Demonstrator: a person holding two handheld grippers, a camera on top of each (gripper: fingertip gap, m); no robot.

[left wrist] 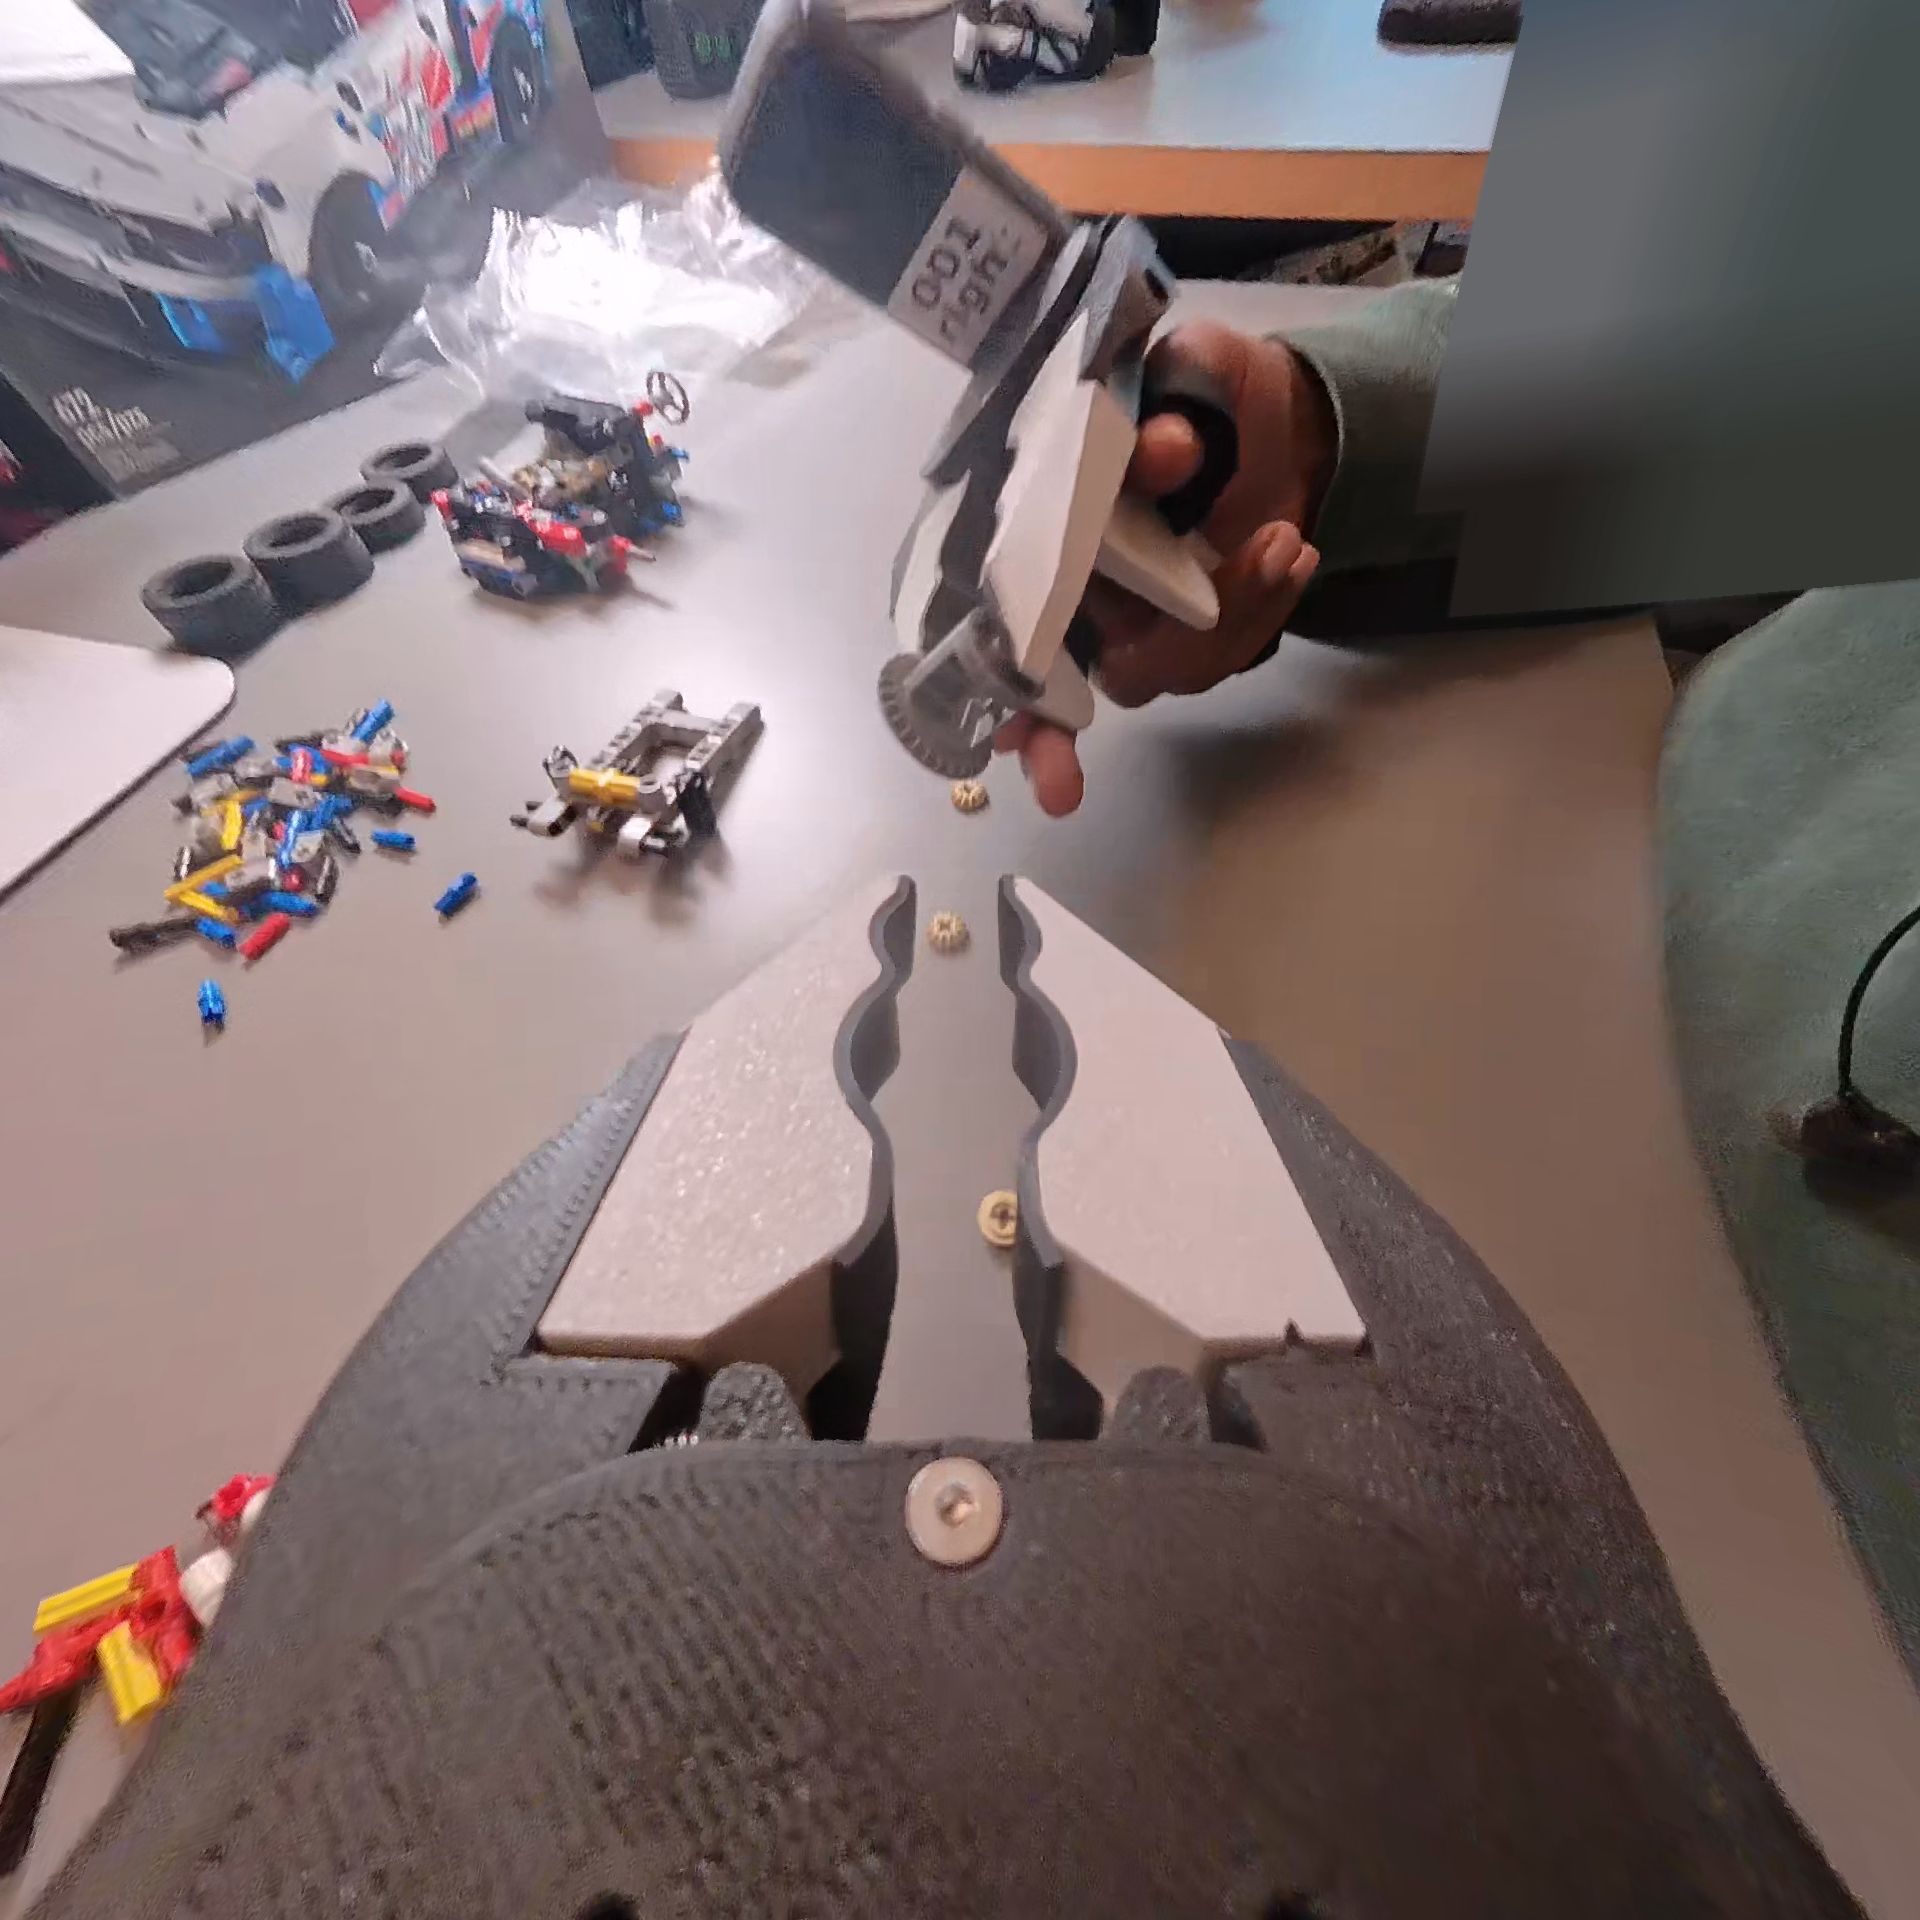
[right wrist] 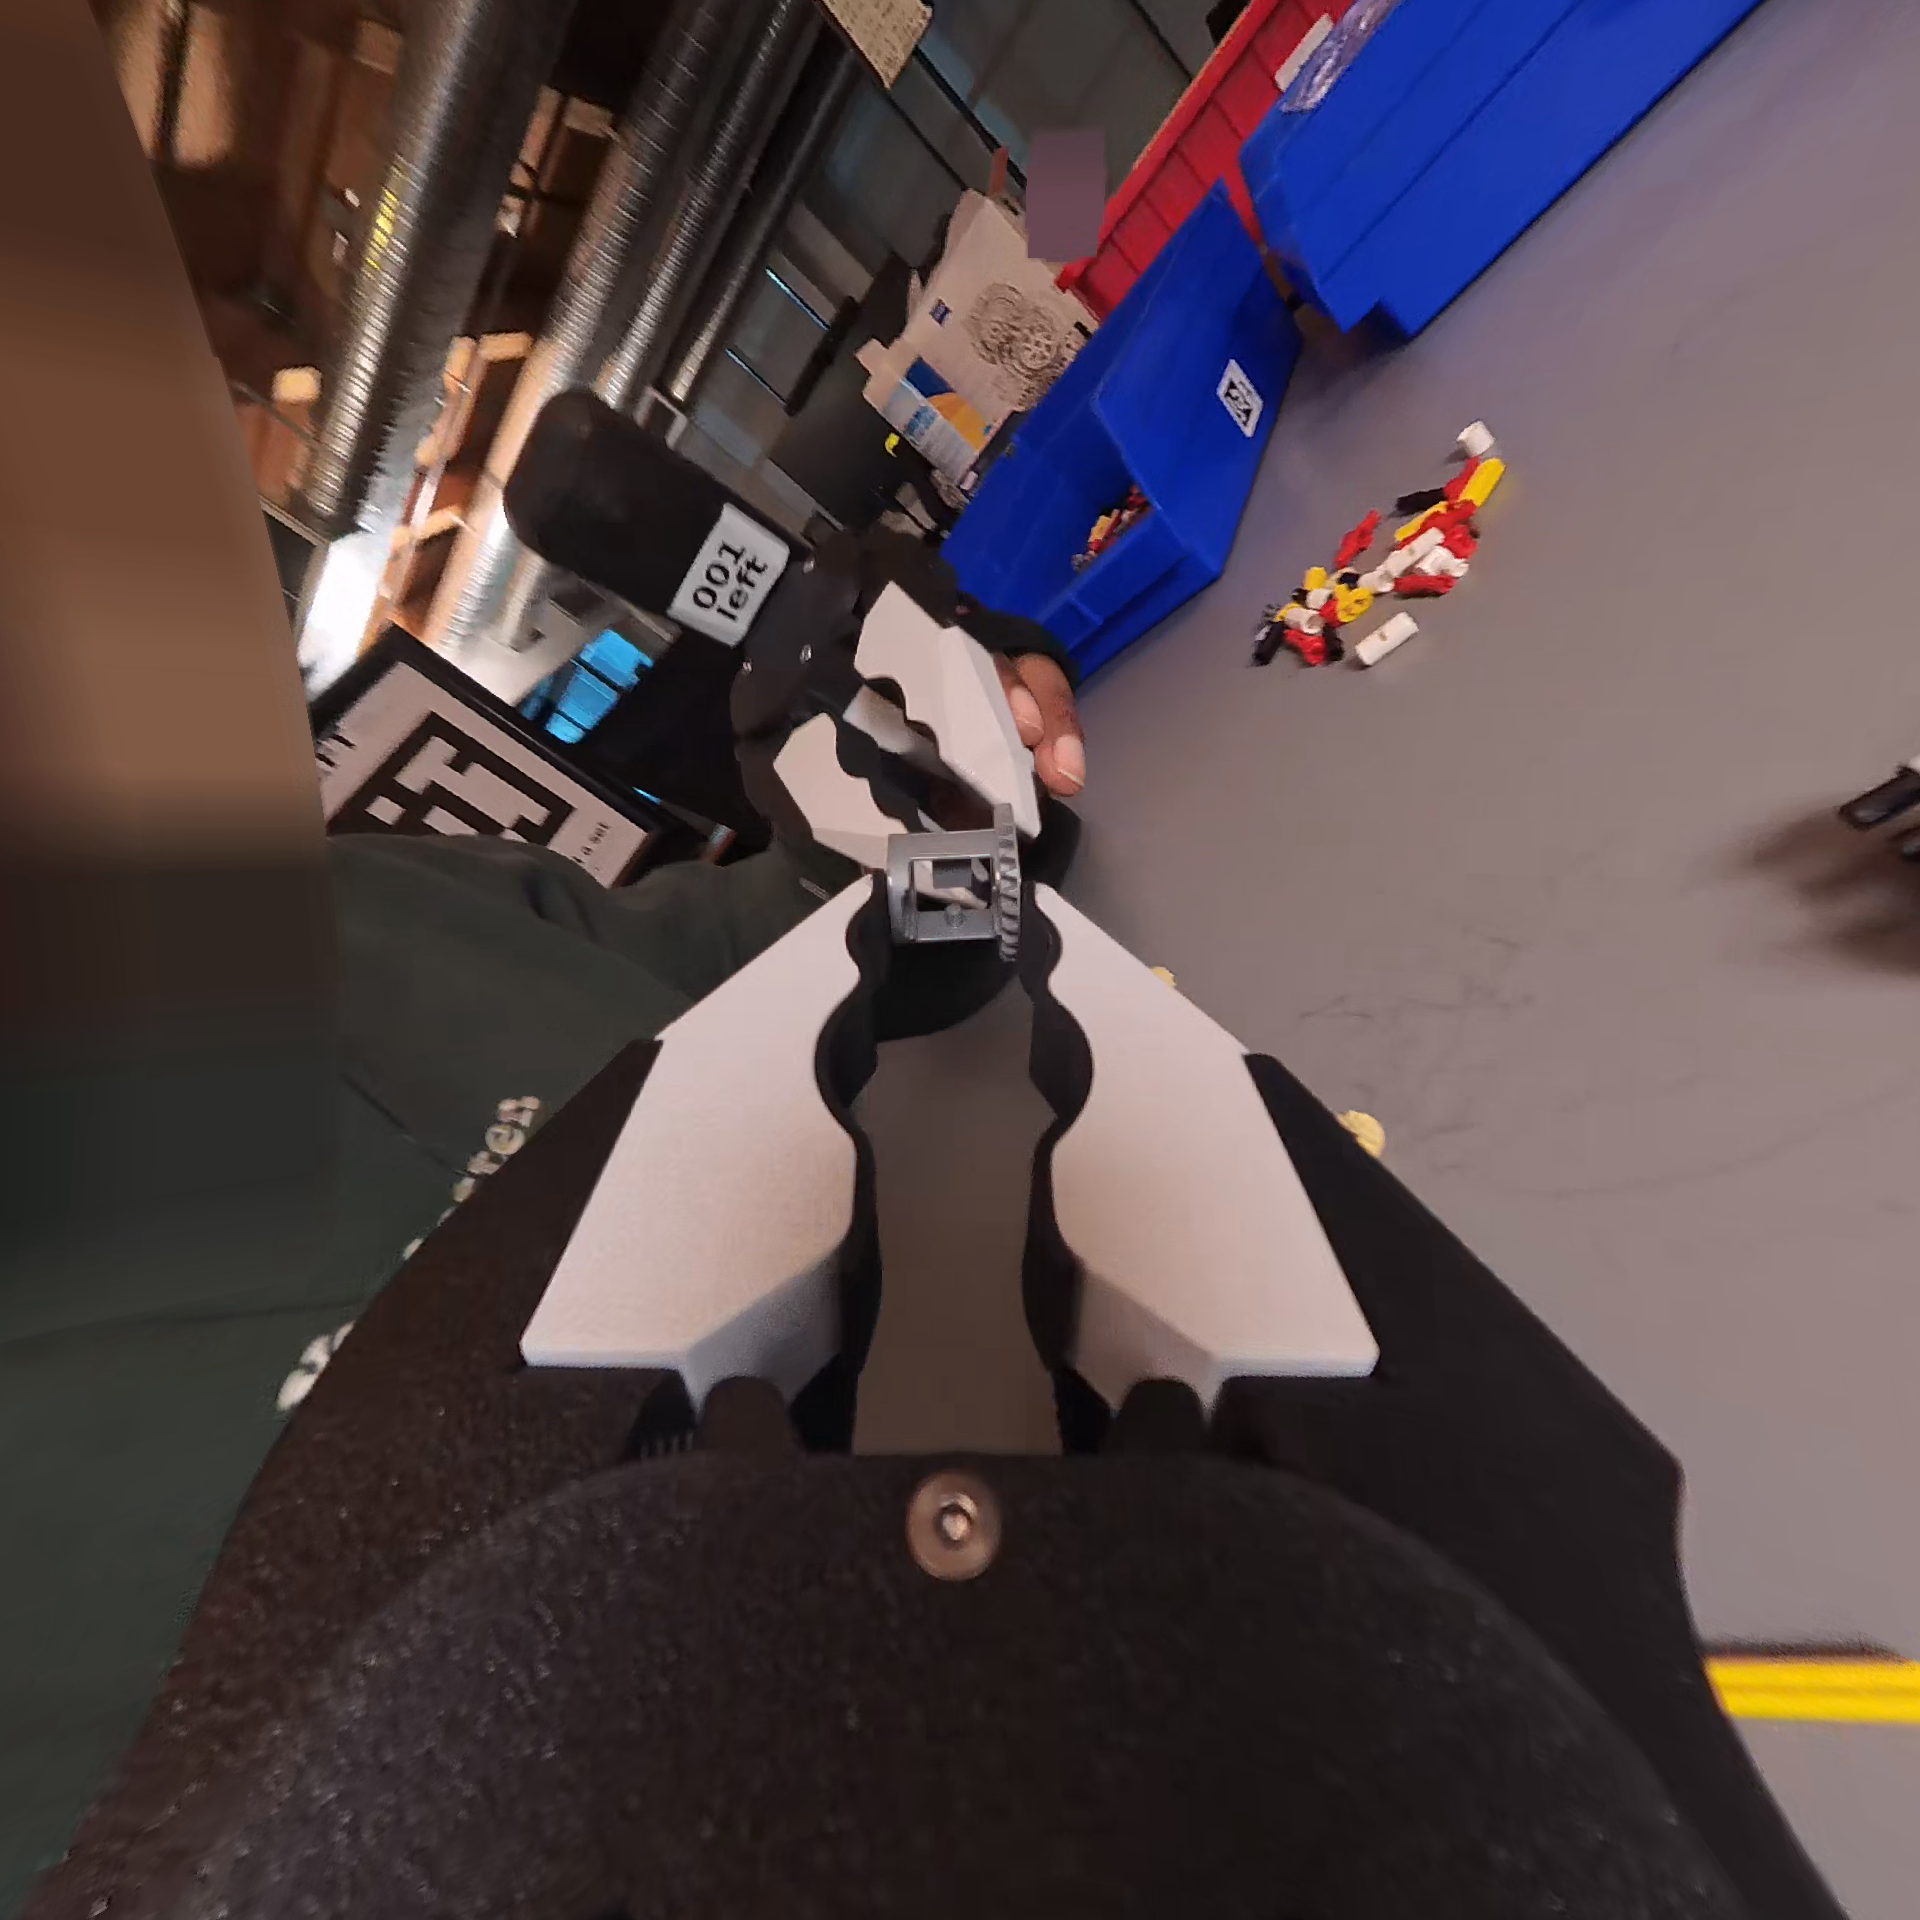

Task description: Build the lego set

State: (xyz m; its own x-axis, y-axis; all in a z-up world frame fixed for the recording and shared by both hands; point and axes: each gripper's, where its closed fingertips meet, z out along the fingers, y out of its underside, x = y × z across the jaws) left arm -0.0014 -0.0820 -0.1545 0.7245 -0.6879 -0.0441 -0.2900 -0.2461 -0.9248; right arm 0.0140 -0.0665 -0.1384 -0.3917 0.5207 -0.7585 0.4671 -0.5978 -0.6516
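My right gripper [right wrist: 951, 909] is shut on a grey round gear housing [right wrist: 956, 883] with a toothed ring, held above the table. It also shows in the left wrist view [left wrist: 1013, 681], tilted down, with the housing [left wrist: 935, 712] at its tips. My left gripper [left wrist: 954, 883] is open and empty, low over the grey table [left wrist: 520, 1143]. A small tan gear [left wrist: 948, 932] lies on the table between its fingertips. A tan bush [left wrist: 1000, 1218] lies further back between the fingers. Another tan gear [left wrist: 968, 796] lies just below the housing. The left gripper [right wrist: 935, 800] shows open behind the housing.
A partly built car chassis [left wrist: 561, 499], several black tyres [left wrist: 291, 540], a grey frame subassembly [left wrist: 644, 769] and a pile of loose parts [left wrist: 281, 821] lie at the left. The set's box [left wrist: 208, 208] stands behind. Blue bins [right wrist: 1143, 468] and a red-yellow parts pile [right wrist: 1382, 571] lie beyond. The tips of both grippers are at nearly the same place.
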